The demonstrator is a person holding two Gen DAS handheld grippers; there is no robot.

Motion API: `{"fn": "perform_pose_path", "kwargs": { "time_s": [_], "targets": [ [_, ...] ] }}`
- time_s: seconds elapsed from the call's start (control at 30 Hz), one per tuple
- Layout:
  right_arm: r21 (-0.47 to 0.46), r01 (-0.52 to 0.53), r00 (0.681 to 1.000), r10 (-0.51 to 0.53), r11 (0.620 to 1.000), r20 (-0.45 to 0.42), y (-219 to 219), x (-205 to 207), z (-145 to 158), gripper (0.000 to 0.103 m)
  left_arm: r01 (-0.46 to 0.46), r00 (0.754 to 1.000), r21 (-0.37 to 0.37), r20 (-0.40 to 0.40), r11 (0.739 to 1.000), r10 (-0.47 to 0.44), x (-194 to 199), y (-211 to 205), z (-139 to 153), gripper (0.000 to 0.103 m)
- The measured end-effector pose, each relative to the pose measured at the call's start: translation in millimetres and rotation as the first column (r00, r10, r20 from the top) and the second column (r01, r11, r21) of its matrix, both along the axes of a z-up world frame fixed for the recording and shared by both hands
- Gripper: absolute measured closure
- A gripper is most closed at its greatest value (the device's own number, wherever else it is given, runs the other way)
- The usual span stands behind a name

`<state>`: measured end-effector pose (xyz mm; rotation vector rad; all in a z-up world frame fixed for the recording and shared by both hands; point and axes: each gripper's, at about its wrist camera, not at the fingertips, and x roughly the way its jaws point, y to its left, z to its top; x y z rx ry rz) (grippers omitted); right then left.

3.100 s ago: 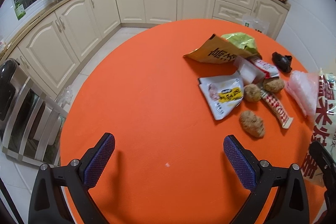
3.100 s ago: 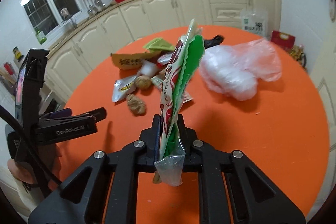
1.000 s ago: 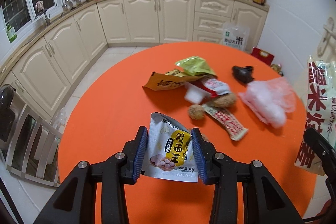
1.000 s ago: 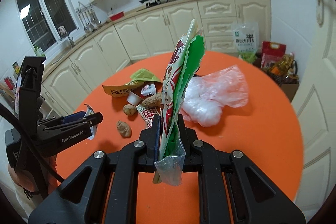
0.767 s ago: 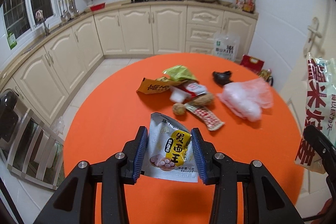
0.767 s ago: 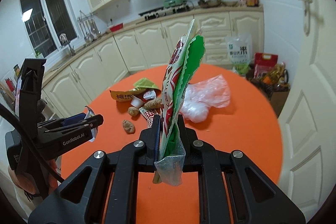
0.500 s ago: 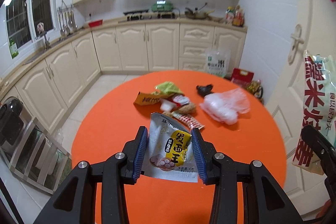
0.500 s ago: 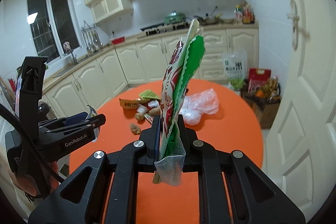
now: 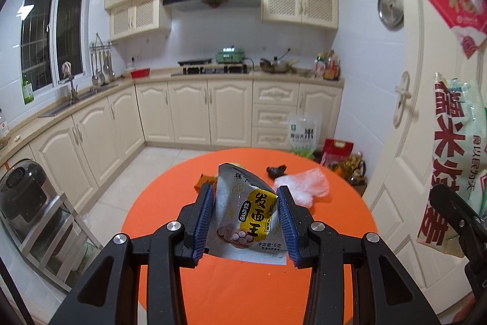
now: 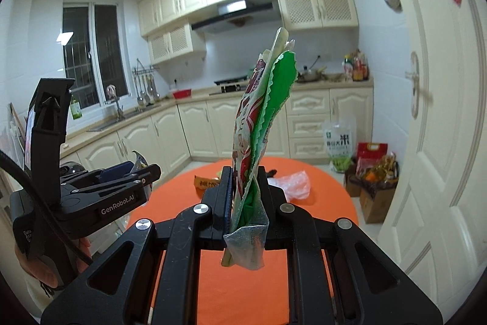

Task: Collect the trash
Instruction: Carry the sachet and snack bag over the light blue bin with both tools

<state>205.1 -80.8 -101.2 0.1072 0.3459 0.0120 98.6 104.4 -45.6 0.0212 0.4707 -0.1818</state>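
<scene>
In the left wrist view the left tool (image 9: 245,221) sits at lower centre, its blue pads (image 9: 203,221) pressed against both side edges of a small white yeast packet (image 9: 248,215) with a yellow label; the packet bows slightly between them and stands clear above the orange surface (image 9: 243,288). The remaining trash lies farther up the frame, beyond the packet: an orange wrapper (image 9: 205,181) peeks out at its left edge, a small black object (image 9: 276,171) sits just right of centre, and a crumpled clear plastic bag (image 9: 304,185) lies right of that. At the far right edge the big red-lettered bag (image 9: 450,160) hangs in the other tool.

In the right wrist view the left tool (image 10: 138,174) shows at mid left, side on. At centre the right tool (image 10: 245,200) is clenched on that same flat red-and-green bag (image 10: 261,124), which stands upright, long axis pointing up the frame.

Both tools are full and lifted off the surface, so the leftover pile lies ahead of and below each. No bin is visible in either view; the next move probably has to be unloading somewhere out of frame.
</scene>
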Motion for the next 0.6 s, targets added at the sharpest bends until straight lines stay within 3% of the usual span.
{"fn": "perform_pose_path", "kwargs": {
  "time_s": [0.3, 0.6],
  "targets": [
    [-0.015, -0.029, 0.998, 0.03, 0.999, 0.059, 5, -16, 10, 0.09, -0.034, 0.997, -0.005, 0.076, 0.999, 0.035, -38, 8, 1, 0.065],
    [-0.006, -0.06, 0.997, 0.06, 0.998, 0.056, 1, -11, 4, 0.09, -0.082, 0.994, 0.003, 0.068, 0.997, 0.082, -50, 3, -14, 0.065]
  ]
}}
